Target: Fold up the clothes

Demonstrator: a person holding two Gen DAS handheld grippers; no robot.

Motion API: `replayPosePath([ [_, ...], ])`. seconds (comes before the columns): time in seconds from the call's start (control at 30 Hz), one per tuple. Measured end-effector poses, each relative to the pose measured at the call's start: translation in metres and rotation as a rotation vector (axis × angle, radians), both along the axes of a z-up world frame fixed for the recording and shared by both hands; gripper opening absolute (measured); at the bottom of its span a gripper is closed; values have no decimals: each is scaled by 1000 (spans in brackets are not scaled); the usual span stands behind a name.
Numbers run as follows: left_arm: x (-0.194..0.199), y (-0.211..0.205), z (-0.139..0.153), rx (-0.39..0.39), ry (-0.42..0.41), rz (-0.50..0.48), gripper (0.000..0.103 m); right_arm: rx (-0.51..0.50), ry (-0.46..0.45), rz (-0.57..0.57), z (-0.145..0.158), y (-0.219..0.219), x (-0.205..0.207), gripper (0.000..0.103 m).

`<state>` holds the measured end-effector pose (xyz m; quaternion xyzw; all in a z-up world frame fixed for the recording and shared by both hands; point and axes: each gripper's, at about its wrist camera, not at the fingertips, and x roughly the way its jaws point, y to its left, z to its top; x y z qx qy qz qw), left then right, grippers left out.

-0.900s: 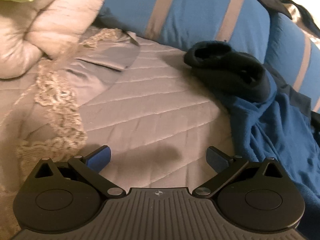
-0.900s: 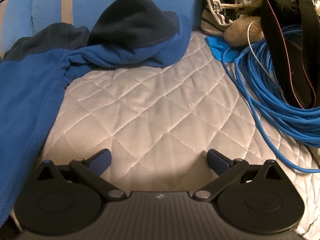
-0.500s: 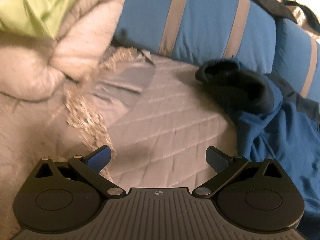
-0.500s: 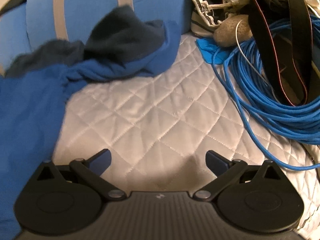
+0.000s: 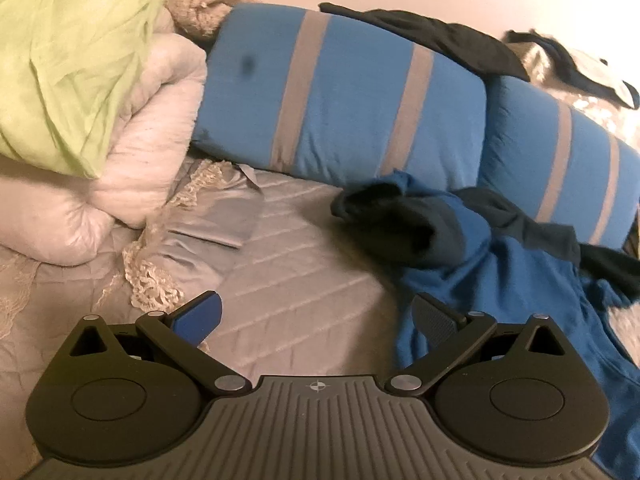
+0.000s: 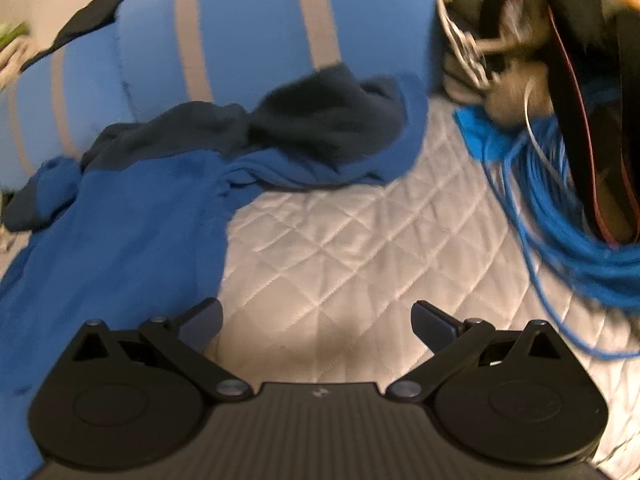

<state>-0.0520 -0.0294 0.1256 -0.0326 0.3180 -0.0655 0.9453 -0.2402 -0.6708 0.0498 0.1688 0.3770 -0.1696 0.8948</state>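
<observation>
A crumpled blue garment with dark navy parts (image 5: 500, 280) lies on the quilted bedspread (image 5: 304, 288), its dark cuff (image 5: 388, 224) toward the striped pillows. In the right wrist view the same garment (image 6: 132, 232) spreads over the left side, its navy part (image 6: 328, 120) bunched against a pillow. My left gripper (image 5: 316, 316) hovers open over the quilt, its right finger beside the garment's edge, nothing between the pads. My right gripper (image 6: 316, 320) is open above bare quilt (image 6: 340, 248), its left finger at the garment's edge.
Blue pillows with grey stripes (image 5: 360, 96) line the back. A white duvet (image 5: 132, 152) and green cloth (image 5: 72, 52) pile at the left, with a lace-edged grey sheet (image 5: 208, 224). A coil of blue cable (image 6: 560, 208) and dark straps (image 6: 592, 80) crowd the right.
Both grippers have pulled back and tilted up, so the pillows and garment show lower in each view. Both stay open and empty. The garment has not moved.
</observation>
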Motion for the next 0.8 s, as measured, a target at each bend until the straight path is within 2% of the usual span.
replayPosePath([
  [0.17, -19, 5, 16, -43, -11, -13, 103, 12, -55, 40, 24, 10, -17, 102],
  [0.33, -43, 14, 29, -87, -69, 89, 103, 48, -115, 87, 46, 21, -42, 102],
  [0.43, -52, 21, 26, -99, -58, 88, 103, 74, -142, 115, 55, 29, -54, 102],
  [0.6, -68, 30, 16, -177, -38, 19, 103, 141, -188, 142, 54, 41, -77, 102],
  [0.8, -82, 25, 2, -262, 0, -101, 103, 279, -194, 223, 28, 53, -92, 102],
])
